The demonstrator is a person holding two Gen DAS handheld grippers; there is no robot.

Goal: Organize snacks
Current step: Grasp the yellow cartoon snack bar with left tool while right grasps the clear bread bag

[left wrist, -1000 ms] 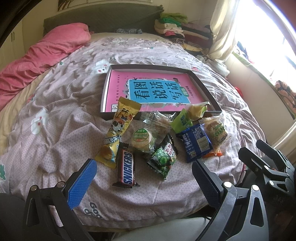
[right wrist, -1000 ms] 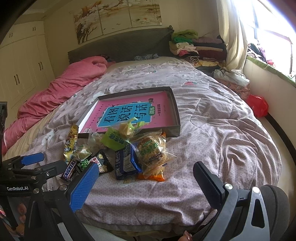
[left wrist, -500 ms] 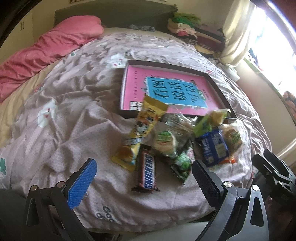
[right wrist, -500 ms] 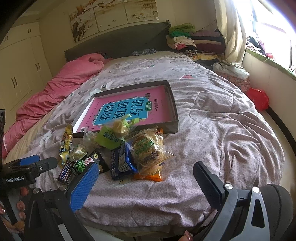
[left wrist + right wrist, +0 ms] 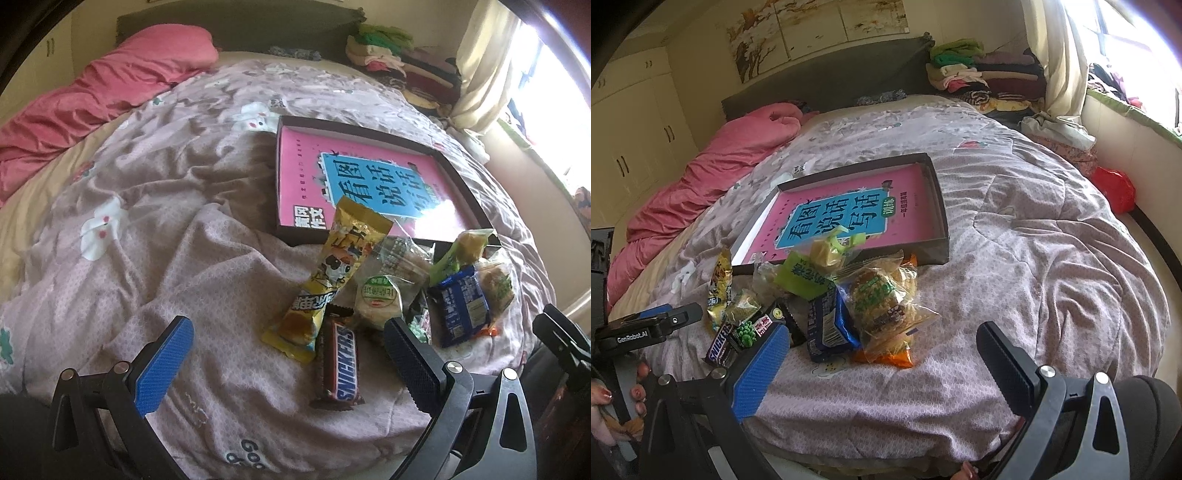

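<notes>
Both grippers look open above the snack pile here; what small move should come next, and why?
Probably lower the left gripper onto the Snickers bar. It is open and empty, and the bar lies nearest it at the pile's edge, mostly uncovered. The shallow box beyond holds no snacks yet, so any item could start the sorting.

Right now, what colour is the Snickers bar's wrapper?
Brown with blue-and-white lettering on the Snickers bar; clearest in the left wrist view.

Brown Snickers bar [image 5: 340,363], white-blue lettering; yellow cartoon-print wrapper [image 5: 328,280] beside it; blue packet [image 5: 466,308]; pink-blue book [image 5: 365,184]; mauve floral quilt [image 5: 147,240]; possibly green peas pack [image 5: 748,332].
</notes>
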